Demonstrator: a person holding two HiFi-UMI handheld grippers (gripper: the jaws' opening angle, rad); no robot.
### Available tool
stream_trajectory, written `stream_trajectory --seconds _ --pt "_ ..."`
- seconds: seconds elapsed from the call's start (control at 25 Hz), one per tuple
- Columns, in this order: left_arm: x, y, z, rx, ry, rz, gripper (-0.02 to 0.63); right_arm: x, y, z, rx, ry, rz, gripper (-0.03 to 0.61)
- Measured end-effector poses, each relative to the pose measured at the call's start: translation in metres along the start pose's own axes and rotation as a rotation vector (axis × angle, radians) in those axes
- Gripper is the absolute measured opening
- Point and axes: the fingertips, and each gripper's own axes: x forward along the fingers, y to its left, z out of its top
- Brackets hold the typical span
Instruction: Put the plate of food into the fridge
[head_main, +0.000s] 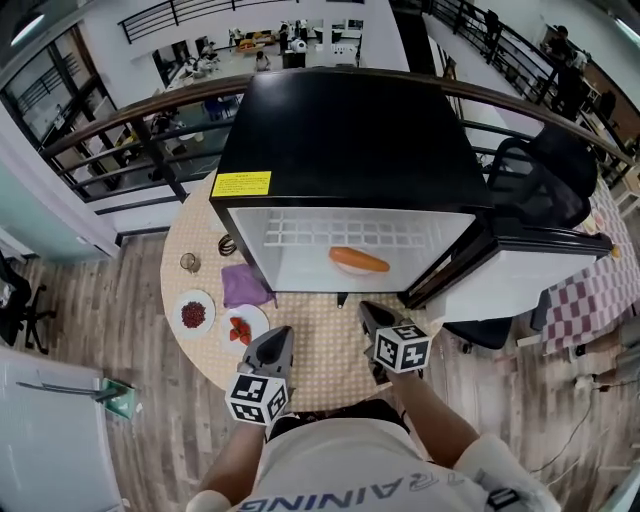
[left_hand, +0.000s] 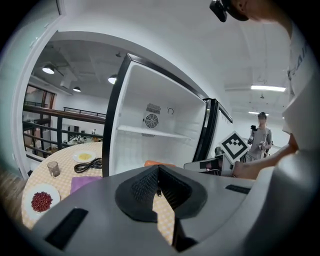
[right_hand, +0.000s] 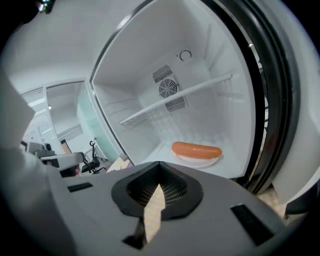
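1. The right gripper (right_hand: 159, 166) is closed, with nothing between its jaws. It hangs over the counter (head_main: 320, 350) in front of the open fridge (head_main: 350, 130).
2. The plate of food (right_hand: 198, 162), a white plate carrying one long orange sausage, lies ahead of the right gripper and apart from it. It rests on the fridge floor under the wire shelf (right_hand: 175, 97).
3. The left gripper (left_hand: 158, 167) is also closed and empty, level with the right one on its left.
4. On the counter left of the left gripper are a plate of red berries (left_hand: 41, 200) and a glass (left_hand: 53, 169). A purple cloth (left_hand: 82, 182) lies ahead of it.
5. The fridge door (head_main: 530, 275) stands open to the right of the right gripper.
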Motion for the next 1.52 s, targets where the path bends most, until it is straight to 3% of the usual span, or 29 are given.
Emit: stream_trajectory --seconds 0.16,0.44,0.68,1.52 --pt "0.009 -0.013 0.011 0.015 -0.023 -0.034 0.008 -0.033 0.01 0.017 -0.074 -0.064 0.012 0.02" --pt "0.015 -0.033 0.026 0.051 -0.054 -0.079 0.008 -0.078 0.019 0.041 -0.089 -0.16 0.019 0.02" --pt "0.013 -0.038 0.043 0.073 -0.099 -0.082 0.008 -0.093 0.033 0.07 -0.166 -0.252 0.016 0.02" --pt "0.011 -0.035 0.042 0.08 -0.094 -0.072 0.008 -0.078 0.041 0.065 -0.15 -0.236 0.056 0.02"
